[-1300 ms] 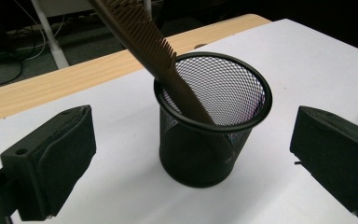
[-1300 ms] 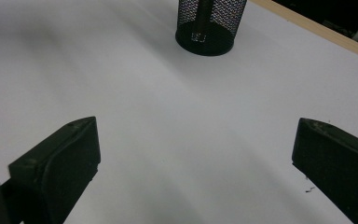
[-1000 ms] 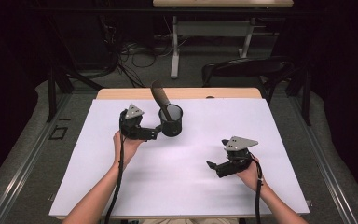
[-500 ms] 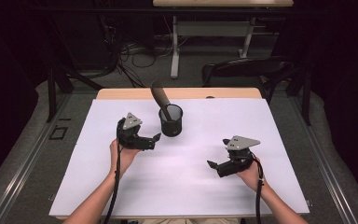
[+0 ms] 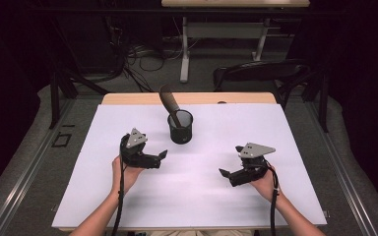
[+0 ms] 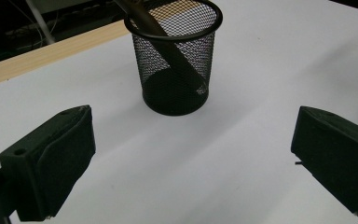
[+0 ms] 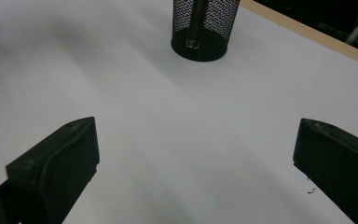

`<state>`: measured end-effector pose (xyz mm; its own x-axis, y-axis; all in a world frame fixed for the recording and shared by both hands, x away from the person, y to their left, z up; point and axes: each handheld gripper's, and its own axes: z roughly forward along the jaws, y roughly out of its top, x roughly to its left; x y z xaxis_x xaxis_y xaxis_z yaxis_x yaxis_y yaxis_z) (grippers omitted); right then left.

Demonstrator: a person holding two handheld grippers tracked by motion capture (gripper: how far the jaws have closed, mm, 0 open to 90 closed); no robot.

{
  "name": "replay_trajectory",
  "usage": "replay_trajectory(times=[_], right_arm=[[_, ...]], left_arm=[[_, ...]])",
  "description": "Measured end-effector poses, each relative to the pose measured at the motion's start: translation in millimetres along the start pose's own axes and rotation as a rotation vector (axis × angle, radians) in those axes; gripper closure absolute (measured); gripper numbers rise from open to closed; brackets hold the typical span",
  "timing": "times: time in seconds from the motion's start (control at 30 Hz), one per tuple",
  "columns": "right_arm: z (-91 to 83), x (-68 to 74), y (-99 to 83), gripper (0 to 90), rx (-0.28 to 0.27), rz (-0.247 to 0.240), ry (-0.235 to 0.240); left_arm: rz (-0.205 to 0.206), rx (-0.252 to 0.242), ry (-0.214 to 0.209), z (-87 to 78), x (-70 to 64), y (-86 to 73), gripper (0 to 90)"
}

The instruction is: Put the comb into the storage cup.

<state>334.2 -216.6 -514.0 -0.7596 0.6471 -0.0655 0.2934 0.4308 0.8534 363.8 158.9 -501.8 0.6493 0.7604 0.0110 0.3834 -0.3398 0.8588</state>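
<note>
A black mesh cup [image 5: 180,127] [image 6: 176,60] [image 7: 201,25] stands upright near the middle of the white table top [image 5: 197,196]. A dark long-handled utensil [image 5: 169,102] [image 6: 168,44] leans in it, its broad end sticking out up and to the left. My left gripper [image 5: 161,158] [image 6: 191,158] rests low on the sheet, left and in front of the cup, open and empty, pointing right. My right gripper [image 5: 225,174] [image 7: 196,163] sits on the sheet at the right front, open and empty, jaws pointing left toward the cup.
A bare wooden strip [image 5: 128,99] runs along the table's far edge. Beyond it are a dark chair [image 5: 256,73], a white desk frame [image 5: 184,44] and floor cables. Metal rails flank the table on both sides.
My left gripper has drawn back from the cup, toward the person and down onto the sheet. The utensil stays in the cup. The right gripper has barely moved.
</note>
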Motion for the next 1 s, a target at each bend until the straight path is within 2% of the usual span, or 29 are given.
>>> replay_trajectory(times=[0.53,0.7,1.0], right_arm=[[-5.6,-2.1,-2.6,0.0,-0.003,0.028,0.009],[-14.2,-0.7,-11.9,0.0,0.005,0.041,0.003],[-29.0,-0.7,-22.6,0.0,0.005,0.072,-0.013]], left_arm=[[0.004,0.001,-0.009,-26.3,-3.9,-29.5,0.0],[0.002,0.011,-0.013,-31.6,-5.0,-37.3,0.0],[0.032,-0.008,-0.024,-39.5,-8.1,-48.7,0.0]])
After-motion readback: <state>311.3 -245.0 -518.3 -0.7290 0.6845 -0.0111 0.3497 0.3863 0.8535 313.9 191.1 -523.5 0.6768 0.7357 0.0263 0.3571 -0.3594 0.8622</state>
